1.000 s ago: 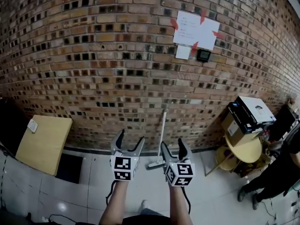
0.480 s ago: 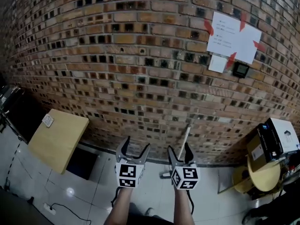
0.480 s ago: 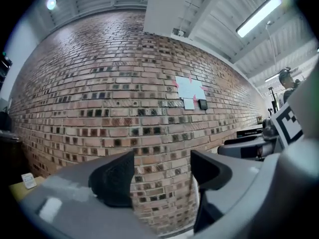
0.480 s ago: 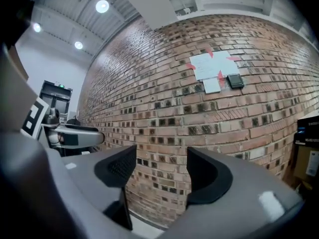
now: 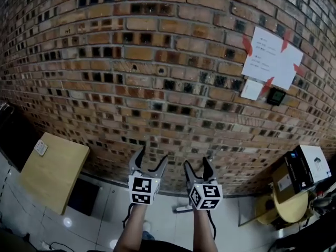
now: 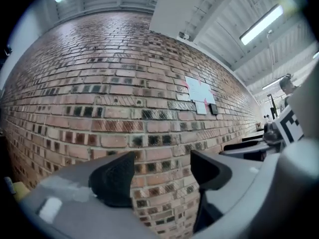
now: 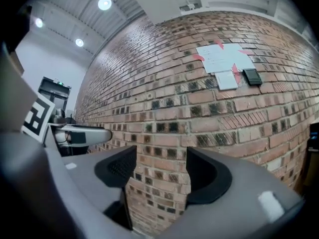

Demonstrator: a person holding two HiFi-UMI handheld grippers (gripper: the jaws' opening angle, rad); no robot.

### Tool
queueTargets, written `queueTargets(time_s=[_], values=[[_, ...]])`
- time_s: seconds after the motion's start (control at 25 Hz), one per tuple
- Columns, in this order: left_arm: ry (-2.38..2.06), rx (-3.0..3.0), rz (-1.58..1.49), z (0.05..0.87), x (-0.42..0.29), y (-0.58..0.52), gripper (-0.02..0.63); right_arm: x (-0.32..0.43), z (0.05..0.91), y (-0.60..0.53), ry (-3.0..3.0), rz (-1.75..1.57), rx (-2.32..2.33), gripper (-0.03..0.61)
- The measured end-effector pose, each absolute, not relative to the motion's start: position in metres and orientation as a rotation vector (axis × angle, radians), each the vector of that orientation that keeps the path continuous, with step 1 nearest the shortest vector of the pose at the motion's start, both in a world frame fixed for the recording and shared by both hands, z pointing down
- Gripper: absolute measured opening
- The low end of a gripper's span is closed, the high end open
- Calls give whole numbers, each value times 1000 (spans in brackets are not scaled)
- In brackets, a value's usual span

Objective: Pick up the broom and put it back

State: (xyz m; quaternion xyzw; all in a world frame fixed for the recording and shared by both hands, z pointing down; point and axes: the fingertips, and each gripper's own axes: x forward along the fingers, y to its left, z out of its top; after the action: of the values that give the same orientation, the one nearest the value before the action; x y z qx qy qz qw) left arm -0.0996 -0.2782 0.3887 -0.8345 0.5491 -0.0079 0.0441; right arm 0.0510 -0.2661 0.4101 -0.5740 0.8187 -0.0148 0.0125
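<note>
Left gripper [image 5: 151,158] and right gripper [image 5: 197,166] facing brick wall [image 5: 157,62]
Both jaw pairs wide apart, nothing between them

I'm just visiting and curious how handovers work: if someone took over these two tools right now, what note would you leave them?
Left tool: open, nothing between its jaws, facing the brick wall.
Right tool: open and empty too, beside the left one.
Broom: only its head shows, on the floor by the wall, below and between the tools; neither tool touches it.
Done: nothing yet; the broom is not picked up.
Left: grasp the broom, lift it, put it back; its proper place is not evident in these views.
</note>
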Motion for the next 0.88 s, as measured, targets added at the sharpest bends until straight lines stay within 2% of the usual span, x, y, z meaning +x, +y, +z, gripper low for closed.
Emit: queueTargets(time_s=[0.16,0.48,0.88], values=[[1608,-2544,69,353,-111,-320,356,35,375,-303,2520,64,-1819,304],[1545,-2691,125,372,-127,-363,348,1,389,-339,2542,60,-1849,299],[1375,-2747,-32,387,-77,-394,348,36,401,-368,2493,-2,-1910,299]])
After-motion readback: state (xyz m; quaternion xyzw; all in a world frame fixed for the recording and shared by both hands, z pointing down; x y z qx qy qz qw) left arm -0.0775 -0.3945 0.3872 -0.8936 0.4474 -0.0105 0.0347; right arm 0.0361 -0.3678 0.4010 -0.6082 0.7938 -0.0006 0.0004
